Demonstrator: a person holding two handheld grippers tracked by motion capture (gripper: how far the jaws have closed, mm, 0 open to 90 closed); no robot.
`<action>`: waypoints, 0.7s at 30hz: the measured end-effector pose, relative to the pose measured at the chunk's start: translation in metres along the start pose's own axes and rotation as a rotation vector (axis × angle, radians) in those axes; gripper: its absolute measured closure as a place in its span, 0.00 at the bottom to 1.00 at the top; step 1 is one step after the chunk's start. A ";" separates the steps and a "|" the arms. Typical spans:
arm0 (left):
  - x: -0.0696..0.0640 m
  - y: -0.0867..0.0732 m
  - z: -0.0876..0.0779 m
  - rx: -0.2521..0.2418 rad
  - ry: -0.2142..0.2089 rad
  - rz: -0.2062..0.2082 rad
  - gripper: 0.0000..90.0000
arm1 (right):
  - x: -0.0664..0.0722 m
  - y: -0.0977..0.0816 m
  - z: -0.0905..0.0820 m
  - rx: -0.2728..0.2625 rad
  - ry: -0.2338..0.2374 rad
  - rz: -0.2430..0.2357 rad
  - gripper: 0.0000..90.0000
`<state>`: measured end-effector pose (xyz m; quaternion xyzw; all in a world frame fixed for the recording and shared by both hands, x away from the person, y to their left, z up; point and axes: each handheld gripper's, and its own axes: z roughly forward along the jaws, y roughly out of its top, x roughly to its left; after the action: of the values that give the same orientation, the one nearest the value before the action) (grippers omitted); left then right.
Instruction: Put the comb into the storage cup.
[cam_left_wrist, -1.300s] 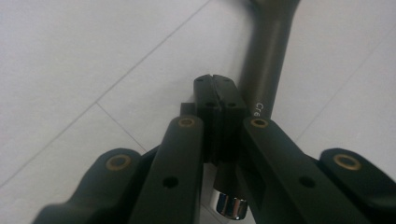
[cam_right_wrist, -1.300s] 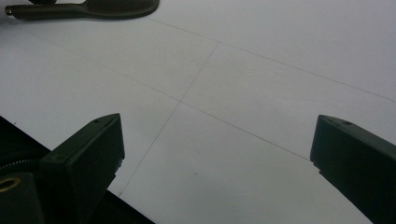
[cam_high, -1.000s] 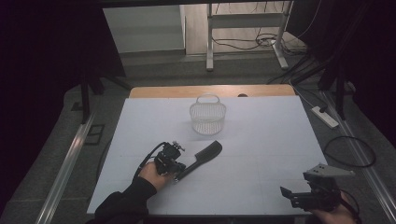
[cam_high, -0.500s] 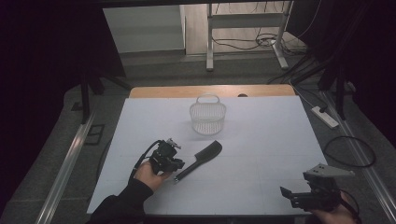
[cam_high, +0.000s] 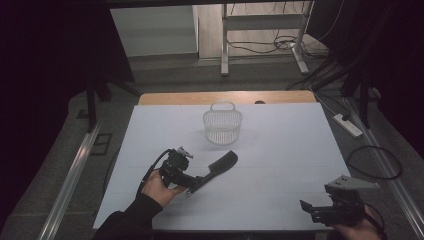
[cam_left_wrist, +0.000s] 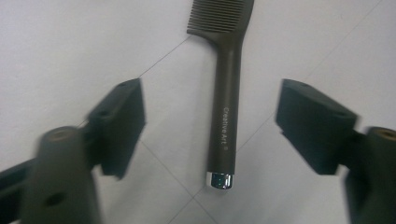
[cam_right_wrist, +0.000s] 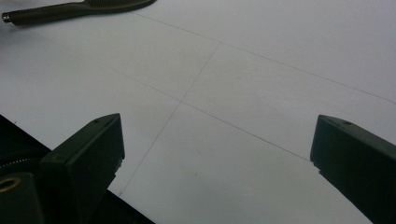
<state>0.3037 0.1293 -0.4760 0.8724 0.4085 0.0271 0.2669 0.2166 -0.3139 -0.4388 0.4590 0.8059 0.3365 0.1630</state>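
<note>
A black comb with a chrome-tipped handle lies flat on the white table, left of centre. My left gripper hovers over the handle's end. Its jaws have just been opening and now stand wide on either side of the handle without touching it, as the left gripper view shows. My right gripper rests near the front right corner, open, with bare table between its jaws. The comb lies far off at the top left of the right gripper view.
A white wire basket with a handle stands upright behind the comb, toward the far middle of the table. Beyond the wooden far edge are a metal frame's legs and cables on the floor.
My left gripper's jaws went from shut on the comb's handle to wide apart, and the hand rose slightly. The comb stayed on the table. The right gripper kept still.
</note>
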 end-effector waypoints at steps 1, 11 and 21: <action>0.000 0.001 0.001 0.001 -0.006 0.004 0.18 | 0.000 0.000 0.000 0.000 0.000 0.000 0.04; -0.008 0.004 0.001 0.017 -0.020 0.040 0.00 | 0.000 0.000 0.000 0.003 0.000 0.000 0.04; -0.017 0.005 0.007 0.025 -0.002 0.084 0.00 | 0.000 0.000 0.000 0.005 0.000 0.001 0.04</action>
<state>0.2973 0.1113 -0.4767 0.8921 0.3716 0.0321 0.2550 0.2167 -0.3135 -0.4389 0.4597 0.8065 0.3348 0.1617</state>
